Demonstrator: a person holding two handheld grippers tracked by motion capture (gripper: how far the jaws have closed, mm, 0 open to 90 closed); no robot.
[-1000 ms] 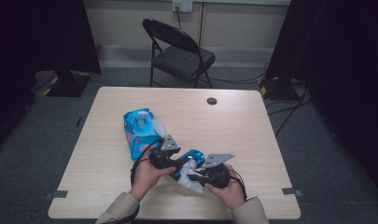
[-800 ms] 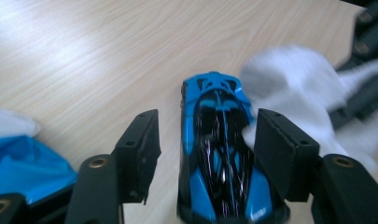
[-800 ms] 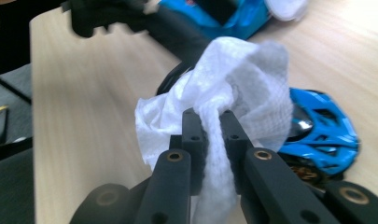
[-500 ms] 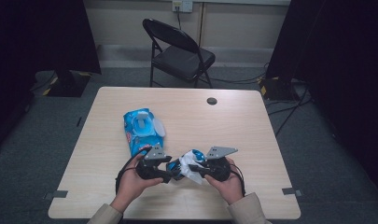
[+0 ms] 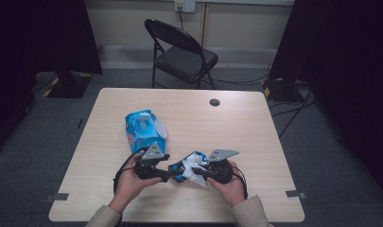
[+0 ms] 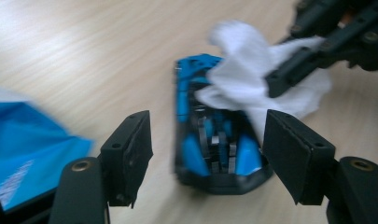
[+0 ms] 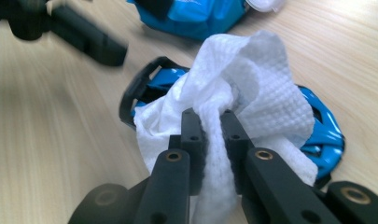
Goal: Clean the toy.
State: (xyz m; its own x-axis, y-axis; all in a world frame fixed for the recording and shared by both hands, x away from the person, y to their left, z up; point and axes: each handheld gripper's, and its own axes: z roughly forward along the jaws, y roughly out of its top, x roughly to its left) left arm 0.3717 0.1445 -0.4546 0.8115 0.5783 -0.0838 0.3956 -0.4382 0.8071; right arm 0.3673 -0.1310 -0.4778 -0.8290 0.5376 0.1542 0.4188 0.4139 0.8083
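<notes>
**Wipe on toy car, lower centre of table**

Blue toy car [image 5: 182, 166] on the table [image 5: 255, 137], lower centre of the high view, between the two grippers. Lying on its side or back in the left gripper view [image 6: 214, 140], dark underside with blue parts facing the camera; exact pose hard to tell through blur.

Right gripper [image 7: 210, 116] clamped on a white wipe [image 7: 252, 93]; wipe bunched between the jaws, draped over the car. Same wipe at upper right of the left gripper view [image 6: 252, 70], pinched by the right gripper's jaws.

Left gripper [image 6: 207, 140] with jaws apart, just been widening; car between them, pads not pressing on it. Seen lower centre-left in the high view [image 5: 166, 176].

Blue wipes pack [image 5: 144, 126] above and left of the car, flip lid open, apart from the grippers.
</notes>
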